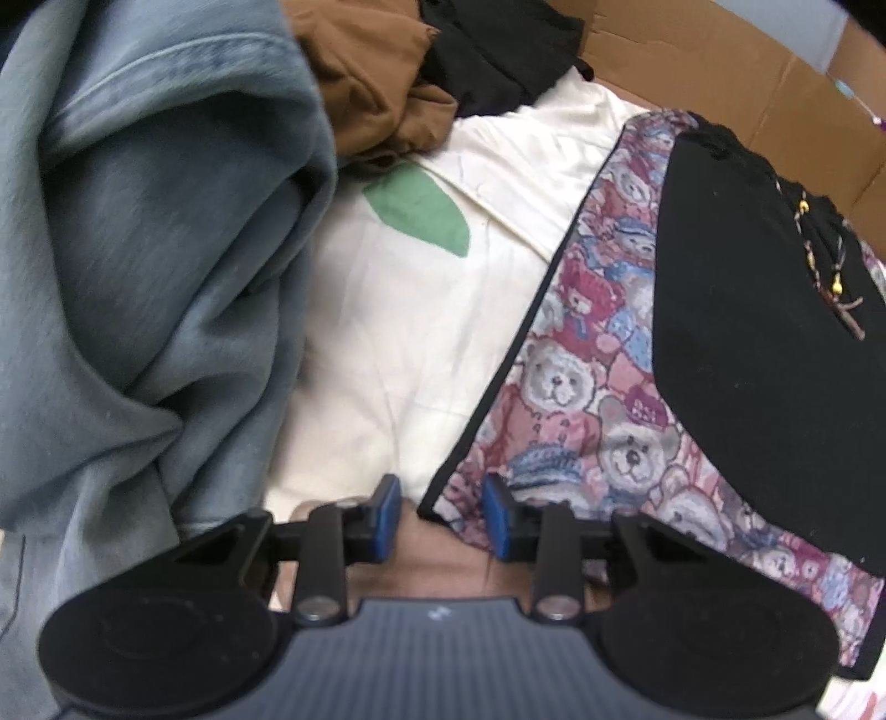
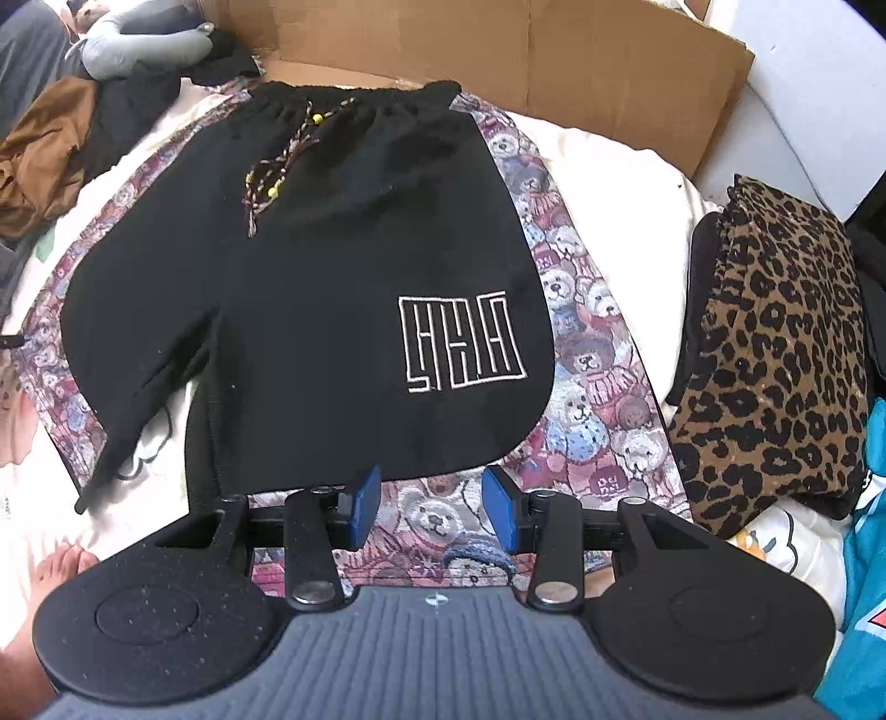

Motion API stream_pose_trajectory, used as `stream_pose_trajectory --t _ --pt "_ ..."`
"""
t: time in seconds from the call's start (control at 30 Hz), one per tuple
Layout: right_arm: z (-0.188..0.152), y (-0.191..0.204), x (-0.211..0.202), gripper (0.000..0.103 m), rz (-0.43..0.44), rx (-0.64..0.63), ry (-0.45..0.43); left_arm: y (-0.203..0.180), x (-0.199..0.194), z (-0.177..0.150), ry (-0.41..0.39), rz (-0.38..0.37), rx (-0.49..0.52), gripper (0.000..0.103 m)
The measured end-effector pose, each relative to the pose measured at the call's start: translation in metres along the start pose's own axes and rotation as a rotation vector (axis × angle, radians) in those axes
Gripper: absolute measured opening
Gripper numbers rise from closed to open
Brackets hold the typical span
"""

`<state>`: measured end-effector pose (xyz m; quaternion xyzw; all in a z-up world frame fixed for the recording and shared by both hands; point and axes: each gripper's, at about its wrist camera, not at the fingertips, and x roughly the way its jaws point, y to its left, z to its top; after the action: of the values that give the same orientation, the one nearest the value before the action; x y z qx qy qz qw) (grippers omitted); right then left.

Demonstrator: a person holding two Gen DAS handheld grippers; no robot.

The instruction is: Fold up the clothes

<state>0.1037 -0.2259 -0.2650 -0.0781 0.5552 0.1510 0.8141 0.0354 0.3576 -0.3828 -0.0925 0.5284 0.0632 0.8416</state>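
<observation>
Black shorts (image 2: pixel 310 310) with teddy-bear print side panels (image 2: pixel 587 382), a beaded drawstring (image 2: pixel 277 171) and a white maze logo (image 2: pixel 462 343) lie flat on a cream sheet (image 2: pixel 603 183). In the left wrist view the same shorts (image 1: pixel 736 310) lie at the right, their bear-print leg (image 1: pixel 570 387) running down to a dark-edged corner. My left gripper (image 1: pixel 443 515) hangs over that corner, which lies between the blue pads (image 1: pixel 390 512) without being pinched. My right gripper (image 2: pixel 434 515) stands open above the bear-print hem of the other leg, nothing held.
A blue-grey sweatshirt (image 1: pixel 138 277) is heaped at the left, with brown (image 1: pixel 365 83) and black (image 1: pixel 498 50) garments behind it. A cardboard wall (image 2: pixel 498 50) backs the bed. A folded leopard-print cloth (image 2: pixel 775 354) lies to the right. A bare foot (image 2: pixel 55 559) shows at lower left.
</observation>
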Motion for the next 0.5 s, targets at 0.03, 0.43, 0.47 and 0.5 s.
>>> stream_pose_trajectory --t 0.03,0.43,0.47,0.5 --pt "0.0 0.001 0.0 0.047 0.003 0.002 0.001 0.0 0.002 -0.001 -0.002 -0.005 0.001 0.035" --pt "0.012 0.008 -0.007 0.047 0.045 0.086 -0.018 -0.017 0.001 0.006 0.051 -0.01 0.143 0.008" --pt "0.012 0.009 -0.008 0.047 0.046 0.1 -0.02 -0.022 -0.002 0.008 0.053 -0.002 0.177 0.007" --pt "0.012 0.01 -0.009 0.047 0.044 0.109 -0.022 -0.027 -0.004 0.01 0.052 0.0 0.204 0.007"
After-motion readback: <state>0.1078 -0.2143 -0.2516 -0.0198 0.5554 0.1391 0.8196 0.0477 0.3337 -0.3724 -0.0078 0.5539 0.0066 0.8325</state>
